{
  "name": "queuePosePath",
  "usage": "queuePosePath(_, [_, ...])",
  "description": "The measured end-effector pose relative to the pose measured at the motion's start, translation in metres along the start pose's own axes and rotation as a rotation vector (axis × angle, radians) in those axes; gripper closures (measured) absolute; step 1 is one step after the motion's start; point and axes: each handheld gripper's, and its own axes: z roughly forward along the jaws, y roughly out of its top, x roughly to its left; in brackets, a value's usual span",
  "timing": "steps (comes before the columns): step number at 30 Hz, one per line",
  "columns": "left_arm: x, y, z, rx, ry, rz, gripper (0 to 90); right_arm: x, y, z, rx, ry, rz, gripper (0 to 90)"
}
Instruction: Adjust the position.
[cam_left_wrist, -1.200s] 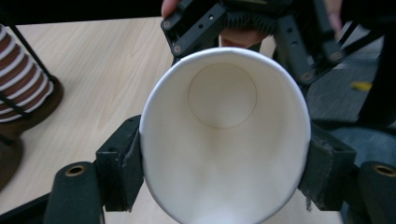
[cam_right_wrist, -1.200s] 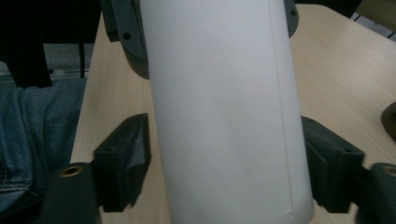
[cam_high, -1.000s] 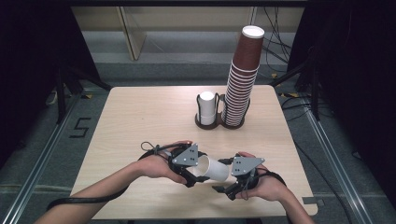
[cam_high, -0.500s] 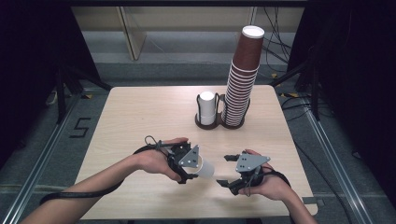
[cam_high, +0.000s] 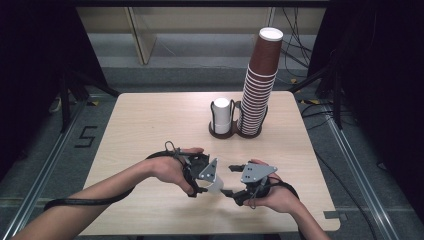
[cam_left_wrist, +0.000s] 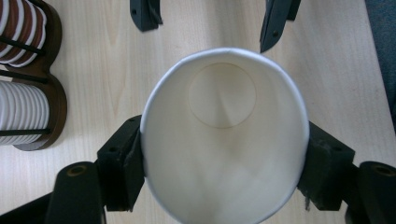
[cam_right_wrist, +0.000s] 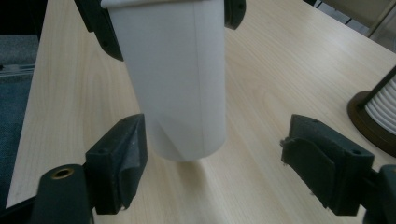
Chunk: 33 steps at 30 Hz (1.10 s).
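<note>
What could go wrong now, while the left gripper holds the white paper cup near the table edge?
1. The left gripper presses the white cup at its rim, which already looks oval; a harder squeeze might crease it.
2. The right gripper is open with its fingers apart from the cup, so nothing else would stop a slip.
3. A wide swing toward the holder could knock the tall leaning brown cup stack.

White paper cup (cam_left_wrist: 224, 140) empty; squeezed oval; off table

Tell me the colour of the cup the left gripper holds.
White cup, inside and out; the left gripper view shows it best.
</note>
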Motion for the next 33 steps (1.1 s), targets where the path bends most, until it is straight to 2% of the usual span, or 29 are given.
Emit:
queuePosePath(1, [-0.002, 0.0, 0.002, -0.022, 0.0, -0.025, 27.4, 0.001, 0.001, 0.002, -0.002, 0.008, 0.001, 23.5])
queuePosePath(7, [0.0, 0.002, 0.0, -0.011, 0.004, -0.007, 27.4, 0.006, 0.005, 0.012, -0.012, 0.035, -0.021, 27.5])
queuePosePath(8, [0.002, 0.003, -0.001, 0.011, 0.005, 0.018, 27.4, 0.006, 0.006, 0.013, -0.008, 0.038, -0.029, 28.4])
queuePosePath(9, [0.0, 0.003, 0.0, -0.011, 0.004, -0.004, 27.3, 0.007, 0.006, 0.014, -0.013, 0.045, -0.026, 29.0])
queuePosePath(10, [0.002, 0.004, -0.002, 0.011, 0.005, 0.025, 27.4, 0.008, 0.007, 0.015, -0.017, 0.049, -0.028, 29.7])
queuePosePath(11, [0.0, 0.004, -0.001, -0.013, 0.003, 0.0, 27.4, 0.008, 0.008, 0.017, -0.016, 0.049, -0.039, 30.2])
queuePosePath(13, [-0.001, 0.005, -0.001, -0.006, 0.003, 0.008, 27.4, 0.009, 0.009, 0.02, -0.012, 0.056, -0.042, 31.4])
queuePosePath(14, [0.0, 0.005, -0.002, 0.014, 0.001, 0.035, 27.4, 0.01, 0.009, 0.021, -0.004, 0.063, -0.051, 31.9])
queuePosePath(15, [-0.002, 0.005, -0.001, -0.013, 0.001, 0.01, 27.4, 0.011, 0.01, 0.023, 0.004, 0.067, -0.051, 32.4])
queuePosePath(22, [-0.004, 0.008, -0.002, -0.012, -0.011, 0.028, 27.4, 0.014, 0.011, 0.028, 0.005, 0.076, -0.076, 34.6])
queuePosePath(23, [-0.005, 0.009, -0.002, -0.014, -0.015, 0.029, 27.4, 0.015, 0.011, 0.027, 0.011, 0.078, -0.055, 34.8])
queuePosePath(24, [-0.005, 0.009, -0.001, -0.016, -0.012, 0.033, 27.5, 0.015, 0.011, 0.027, 0.01, 0.085, -0.077, 35.0])
queuePosePath(27, [-0.004, 0.01, -0.002, -0.045, -0.009, 0.039, 26.4, 0.015, 0.009, 0.025, -0.002, 0.075, -0.083, 35.2])
queuePosePath(28, [-0.003, 0.009, -0.002, -0.053, -0.021, 0.031, 25.4, 0.015, 0.008, 0.023, 0.0, 0.072, -0.075, 35.2])
queuePosePath(29, [-0.002, 0.009, -0.003, -0.059, -0.03, 0.021, 22.3, 0.014, 0.008, 0.023, -0.009, 0.069, -0.093, 35.2])
queuePosePath(31, [0.001, 0.009, -0.007, -0.082, -0.009, 0.003, 14.7, 0.014, 0.006, 0.021, -0.003, 0.056, -0.101, 35.2])
queuePosePath(32, [0.002, 0.008, -0.009, -0.098, 0.006, -0.003, 14.4, 0.014, 0.005, 0.019, -0.007, 0.044, -0.079, 35.2])
queuePosePath(33, [0.003, 0.008, -0.011, -0.113, 0.024, -0.009, 13.9, 0.012, 0.004, 0.017, -0.009, 0.038, -0.087, 35.2])
